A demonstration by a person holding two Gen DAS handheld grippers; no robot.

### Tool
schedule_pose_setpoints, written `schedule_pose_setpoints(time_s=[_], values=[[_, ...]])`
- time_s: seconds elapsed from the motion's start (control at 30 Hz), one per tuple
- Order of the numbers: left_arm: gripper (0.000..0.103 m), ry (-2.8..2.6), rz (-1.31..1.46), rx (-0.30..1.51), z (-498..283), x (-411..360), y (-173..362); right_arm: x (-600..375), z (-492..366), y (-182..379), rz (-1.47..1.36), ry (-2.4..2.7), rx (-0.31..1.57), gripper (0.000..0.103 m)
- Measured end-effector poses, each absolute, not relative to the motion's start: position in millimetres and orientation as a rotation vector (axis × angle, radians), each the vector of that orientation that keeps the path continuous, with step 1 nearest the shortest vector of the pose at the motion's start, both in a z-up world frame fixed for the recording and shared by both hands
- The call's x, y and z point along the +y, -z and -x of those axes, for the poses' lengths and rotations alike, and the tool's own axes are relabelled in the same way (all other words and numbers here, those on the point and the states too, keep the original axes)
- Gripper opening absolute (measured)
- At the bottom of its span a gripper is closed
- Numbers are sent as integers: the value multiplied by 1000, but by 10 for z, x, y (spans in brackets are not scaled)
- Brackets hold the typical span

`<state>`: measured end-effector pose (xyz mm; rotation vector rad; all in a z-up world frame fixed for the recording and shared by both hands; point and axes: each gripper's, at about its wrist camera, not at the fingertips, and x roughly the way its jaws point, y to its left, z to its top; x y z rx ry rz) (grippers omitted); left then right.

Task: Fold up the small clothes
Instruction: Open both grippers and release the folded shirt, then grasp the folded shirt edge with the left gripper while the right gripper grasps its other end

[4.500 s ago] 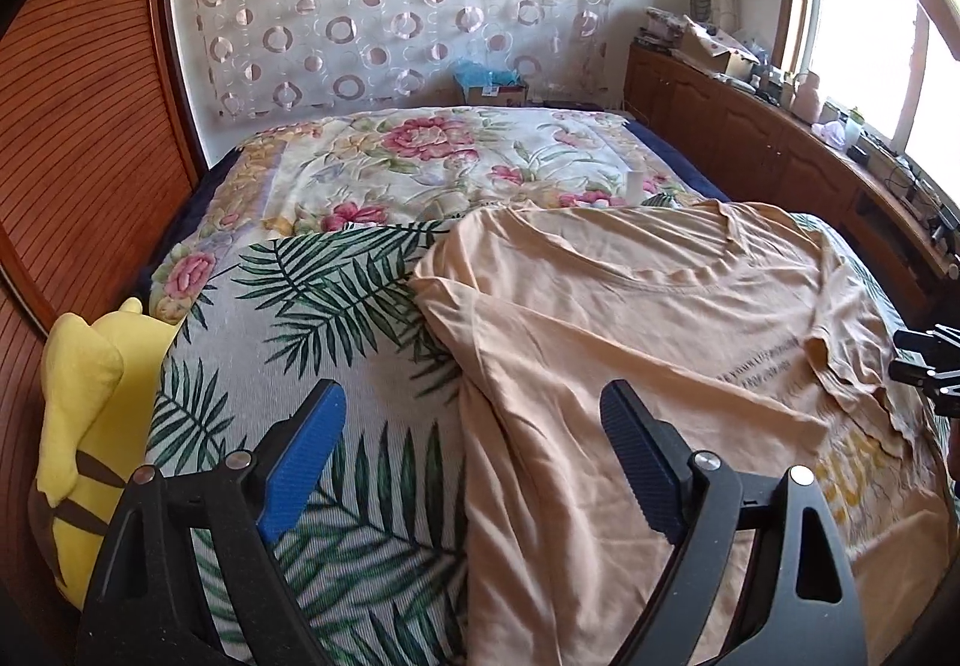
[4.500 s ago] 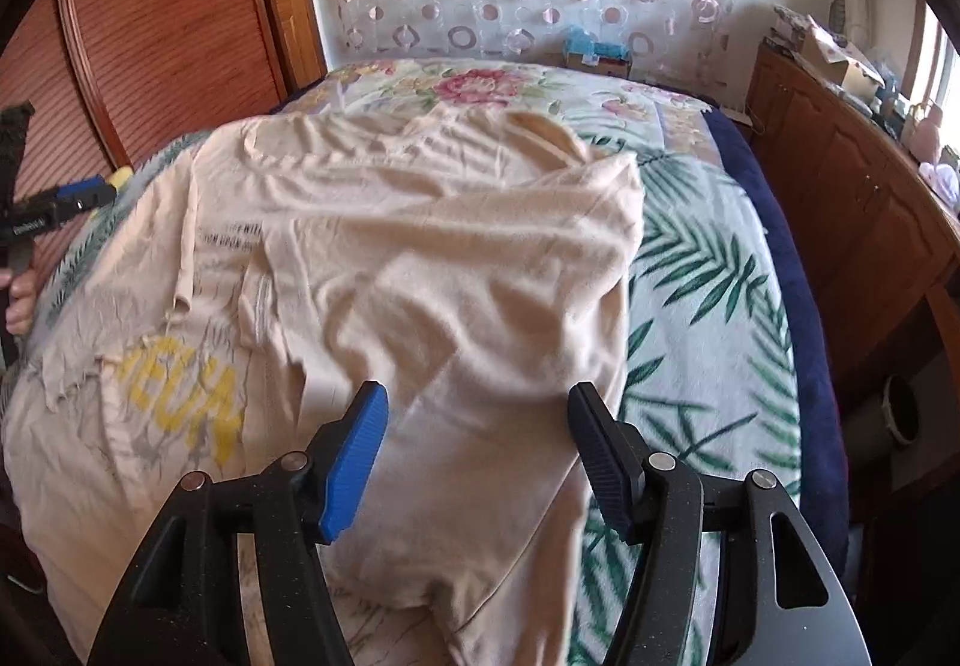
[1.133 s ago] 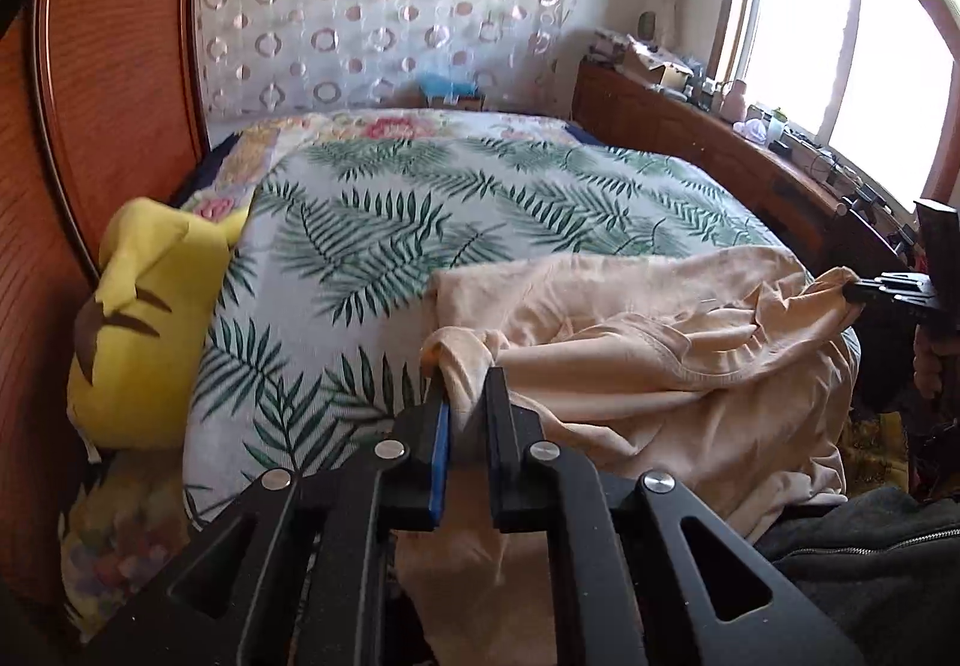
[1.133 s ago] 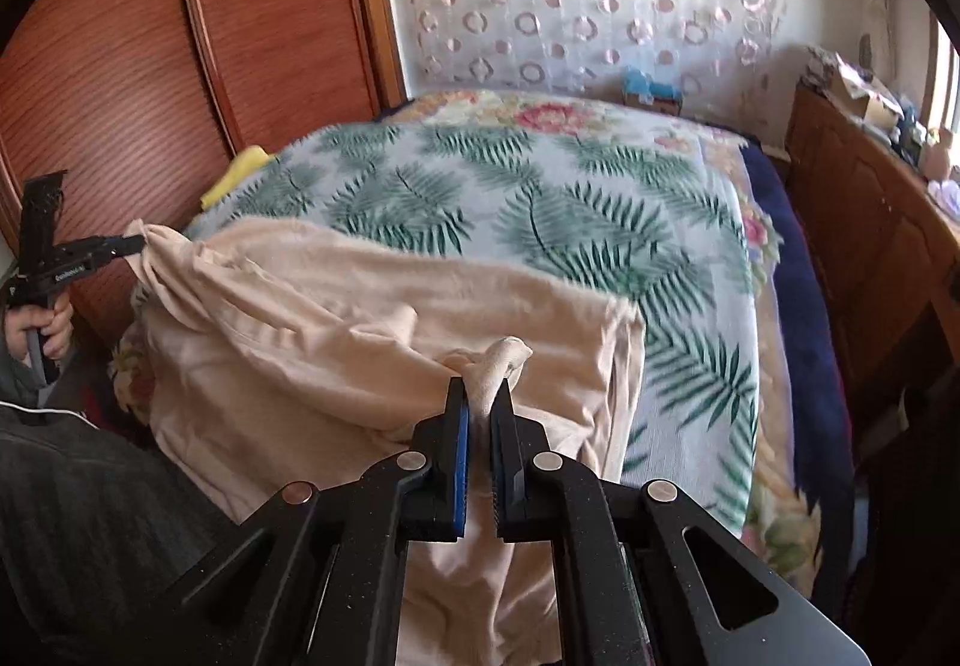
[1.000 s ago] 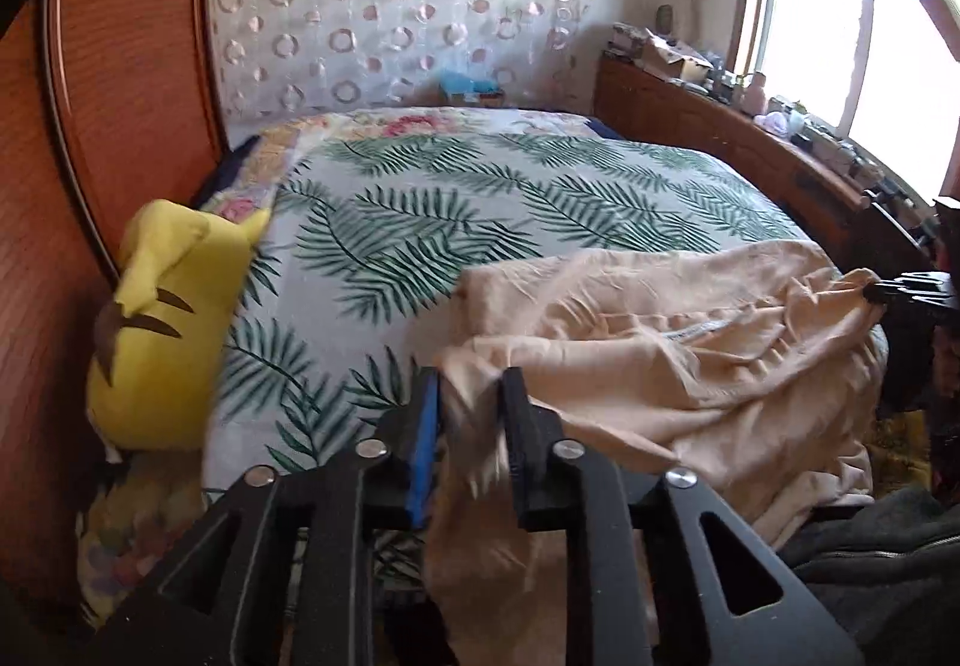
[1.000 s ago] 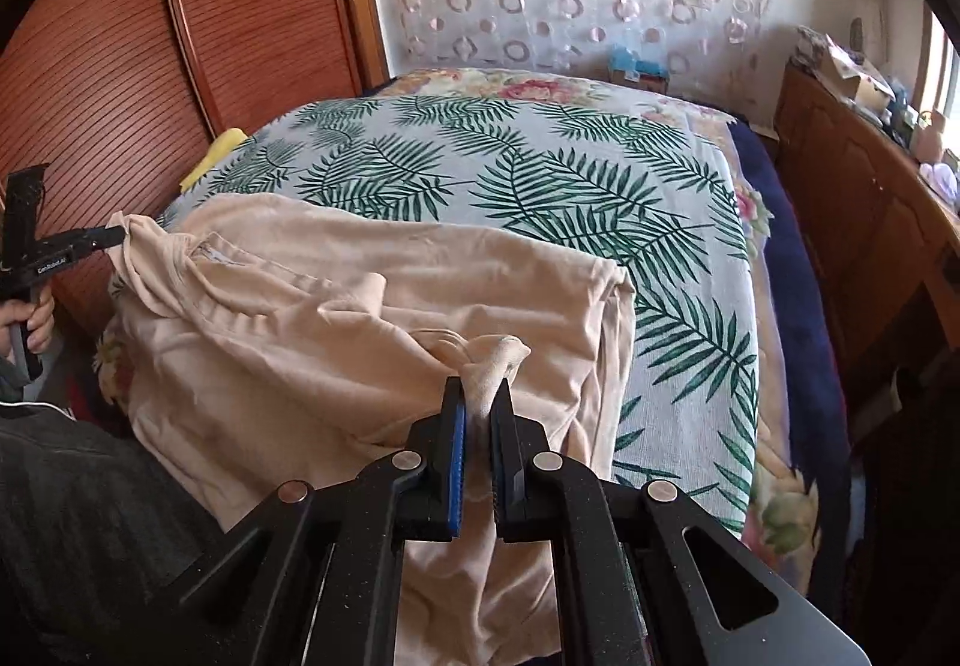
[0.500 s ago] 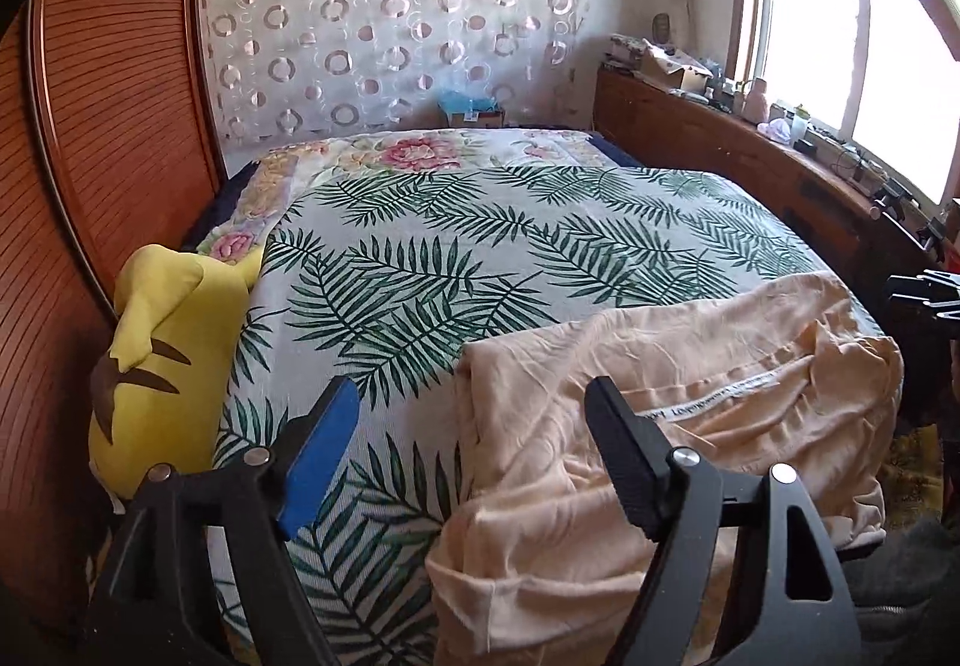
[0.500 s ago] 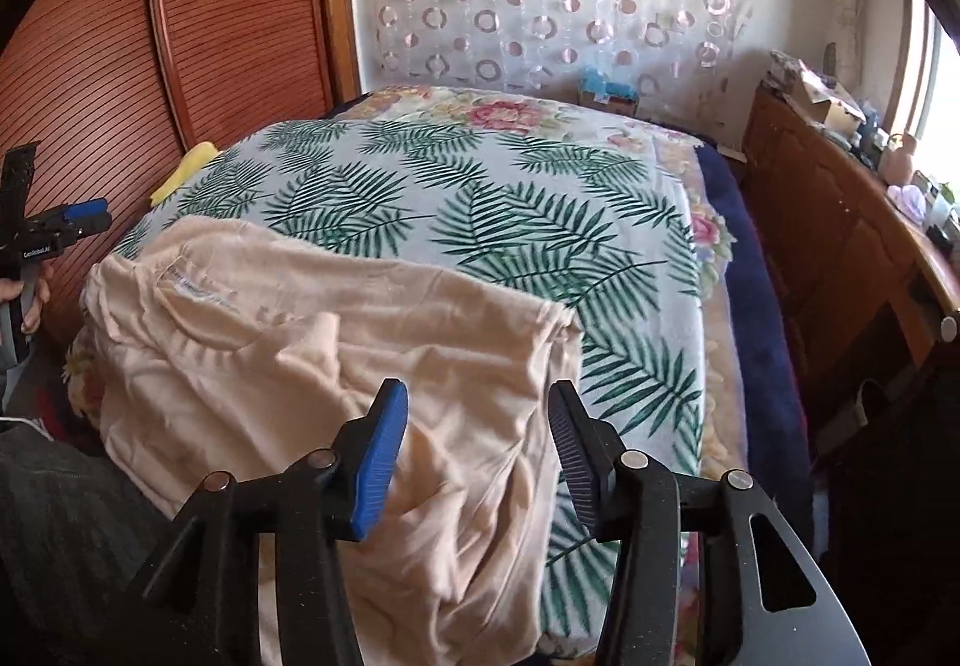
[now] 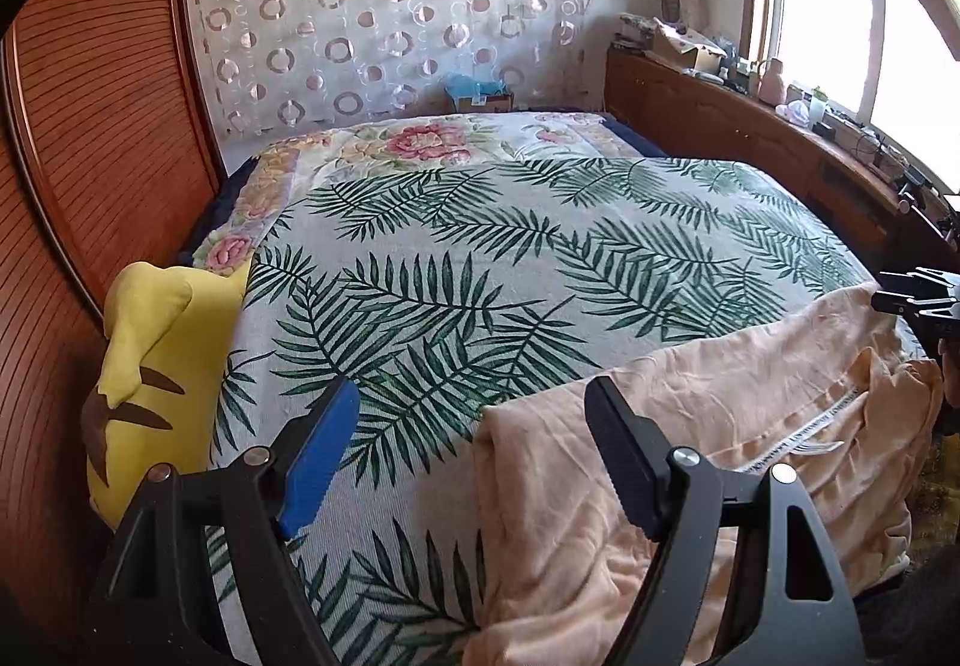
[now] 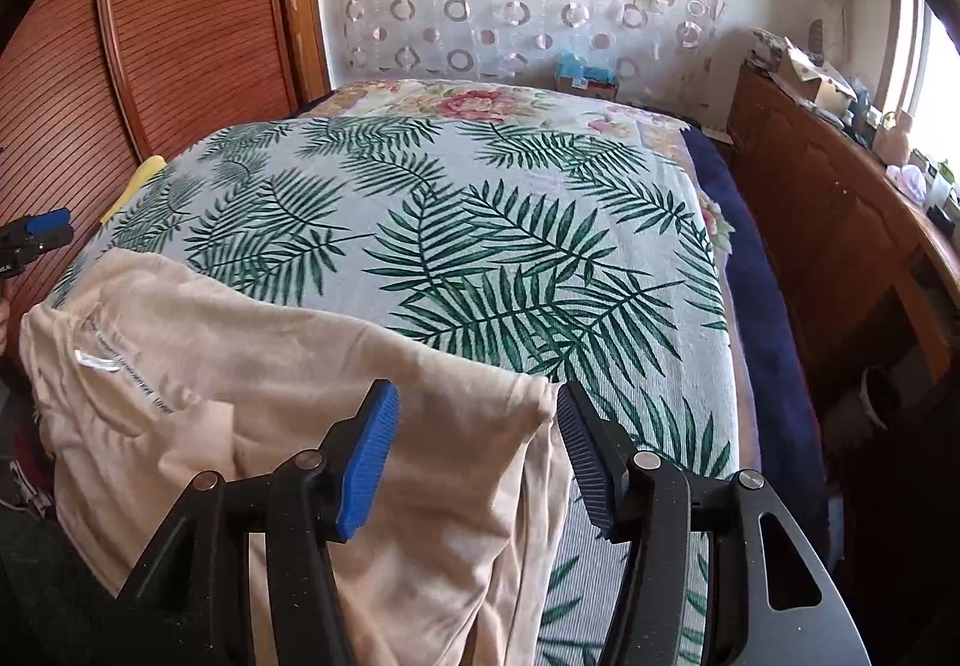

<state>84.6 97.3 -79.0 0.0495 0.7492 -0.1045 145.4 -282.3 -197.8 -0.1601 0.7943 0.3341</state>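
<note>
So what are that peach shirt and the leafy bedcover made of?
The peach shirt looks like thin, matte cotton jersey: it wrinkles softly and drapes limply over the bed edge. The leafy bedcover seems a thicker woven cloth, with fine ribs showing and lying flat.

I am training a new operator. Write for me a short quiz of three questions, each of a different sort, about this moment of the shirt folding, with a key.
1. True or false: the left gripper is clamped on the peach shirt.
2. Multiple choice: the shirt lies on (A) the leaf-print cover's near edge, (B) the floral end, (C) the wooden counter.
3. Fill in: the yellow plush toy sits at the bed's ____ side in the left wrist view.

Key: 1 false; 2 A; 3 left.
</note>
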Motion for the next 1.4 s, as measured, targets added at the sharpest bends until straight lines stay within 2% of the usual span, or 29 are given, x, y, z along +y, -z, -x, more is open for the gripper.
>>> schedule_pose_setpoints(time_s=[0.23,0.4,0.63,0.77,0.9,0.97,1.03,1.07,1.1,1.13,1.17,1.2,1.4], values=[[78,132,-34,829,-1020,976,1014,-2843,-1640,2129,163,-304,842,57],[78,151,-28,872,-1046,960,1174,-2896,-1709,2205,155,-294,860,65],[77,155,-19,874,-1019,1009,1229,-2938,-1732,2223,151,-296,855,67],[63,189,-18,900,-1033,971,1273,-2947,-1713,2240,150,-298,849,67],[36,248,6,904,-1013,941,1275,-2944,-1708,2233,162,-303,858,67],[30,259,7,905,-1010,918,1269,-2942,-1719,2220,165,-306,867,67],[21,264,8,909,-1006,915,1263,-2934,-1723,2212,169,-314,870,62],[17,270,13,909,-1003,917,1254,-2923,-1713,2206,172,-330,869,55],[8,276,17,910,-997,917,1245,-2904,-1700,2199,176,-346,866,42],[6,280,20,907,-987,915,1227,-2876,-1677,2194,183,-369,861,33],[6,278,20,896,-964,910,1199,-2836,-1646,2191,199,-394,858,18],[5,274,22,872,-933,905,1148,-2798,-1618,2186,212,-408,860,12],[5,320,42,722,-639,848,614,-2788,-1393,1929,205,-428,812,8]])
